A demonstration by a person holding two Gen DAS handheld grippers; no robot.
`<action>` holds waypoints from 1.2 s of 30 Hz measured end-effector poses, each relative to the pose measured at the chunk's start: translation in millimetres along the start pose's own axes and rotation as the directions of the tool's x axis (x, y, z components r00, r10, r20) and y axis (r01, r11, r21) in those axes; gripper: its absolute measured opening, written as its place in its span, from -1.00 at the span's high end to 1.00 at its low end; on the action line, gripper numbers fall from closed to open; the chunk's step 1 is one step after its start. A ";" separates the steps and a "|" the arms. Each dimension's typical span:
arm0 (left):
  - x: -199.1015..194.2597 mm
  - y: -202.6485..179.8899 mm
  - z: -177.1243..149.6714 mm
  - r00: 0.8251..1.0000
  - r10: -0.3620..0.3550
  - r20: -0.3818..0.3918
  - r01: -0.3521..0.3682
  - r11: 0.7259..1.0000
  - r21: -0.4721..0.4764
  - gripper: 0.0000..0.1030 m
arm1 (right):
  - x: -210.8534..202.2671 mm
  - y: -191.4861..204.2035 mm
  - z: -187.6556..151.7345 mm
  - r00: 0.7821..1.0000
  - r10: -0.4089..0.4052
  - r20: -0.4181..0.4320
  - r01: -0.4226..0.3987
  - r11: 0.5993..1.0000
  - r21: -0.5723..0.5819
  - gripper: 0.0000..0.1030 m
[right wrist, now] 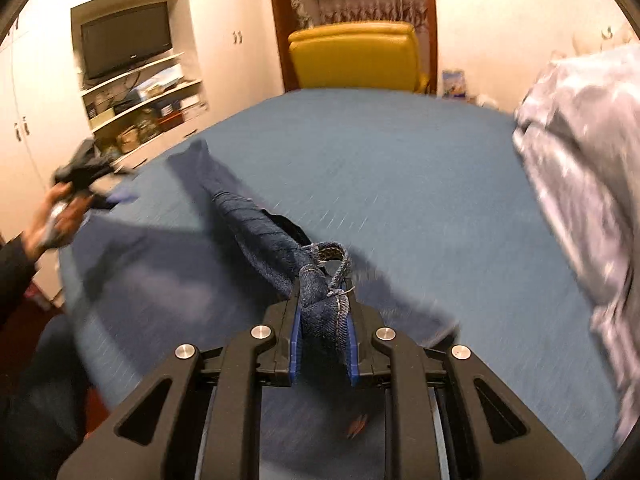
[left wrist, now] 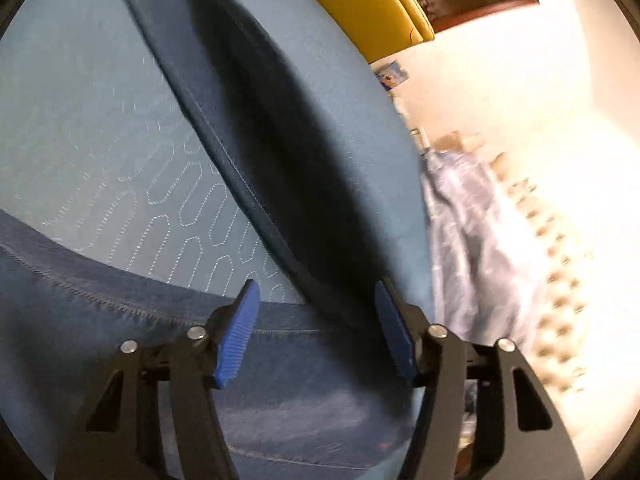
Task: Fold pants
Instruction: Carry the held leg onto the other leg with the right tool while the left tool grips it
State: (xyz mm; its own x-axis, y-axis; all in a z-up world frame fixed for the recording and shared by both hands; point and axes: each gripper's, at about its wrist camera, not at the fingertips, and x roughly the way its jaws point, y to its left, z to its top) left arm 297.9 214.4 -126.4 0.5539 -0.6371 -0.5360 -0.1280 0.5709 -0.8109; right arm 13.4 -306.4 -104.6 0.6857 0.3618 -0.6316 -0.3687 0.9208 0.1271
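Pants pinched in right tongs, far end blurred.

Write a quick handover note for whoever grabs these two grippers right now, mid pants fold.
Right gripper: shut on a bunched edge of the jeans, held up off the blue bedspread.
Left gripper: open, holding nothing, hovering above denim; one pant leg stretches away ahead of it.
Jeans: partly lifted, the rest draped across the bed; silvery blanket at the bed's right side.
Done: one grasp only, no neat fold visible.
Left: probably grab the fabric with the left gripper, then fold.
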 end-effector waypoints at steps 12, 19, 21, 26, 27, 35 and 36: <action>5.3 107.8 49.3 0.996 -0.015 0.090 0.042 0.953 -0.300 0.14 | -1.8 -7.1 -1.2 0.999 -0.034 -0.008 0.034 0.998 0.052 0.65; 40.1 115.7 93.0 0.998 0.024 0.061 0.001 0.925 -0.379 0.25 | -2.0 -16.1 10.6 0.999 -0.036 -0.008 0.036 0.998 0.059 0.65; 52.6 120.9 101.6 0.998 0.049 0.044 -0.027 0.916 -0.400 0.45 | -1.7 -17.9 10.1 0.999 -0.036 -0.010 0.037 0.998 0.053 0.65; 23.5 101.5 117.4 0.991 0.103 0.086 -0.065 0.930 -0.362 0.98 | 0.9 -23.9 10.1 0.999 -0.016 -0.030 0.017 1.000 0.012 0.65; 6.6 87.9 113.0 0.988 0.110 0.105 -0.070 0.942 -0.328 0.99 | -0.7 -26.5 9.2 0.999 -0.016 -0.036 0.016 1.000 -0.008 0.65; -128.7 53.7 -46.5 0.965 0.185 0.183 -0.143 0.965 -0.218 0.99 | -3.8 -68.4 -40.2 0.986 -0.022 -0.167 0.034 0.997 0.074 0.47; -133.6 67.2 -76.2 0.965 0.201 0.170 -0.158 0.959 -0.235 0.99 | 1.3 -78.3 -56.5 0.979 -0.023 -0.203 0.051 0.990 0.132 0.32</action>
State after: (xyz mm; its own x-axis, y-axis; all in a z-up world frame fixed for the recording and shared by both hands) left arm 152.7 298.4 -127.2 0.6489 -0.4118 -0.6398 -0.4037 0.5264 -0.7483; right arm 7.7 -386.3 -158.6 0.5521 0.3032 -0.7767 -0.2469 0.9492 0.1950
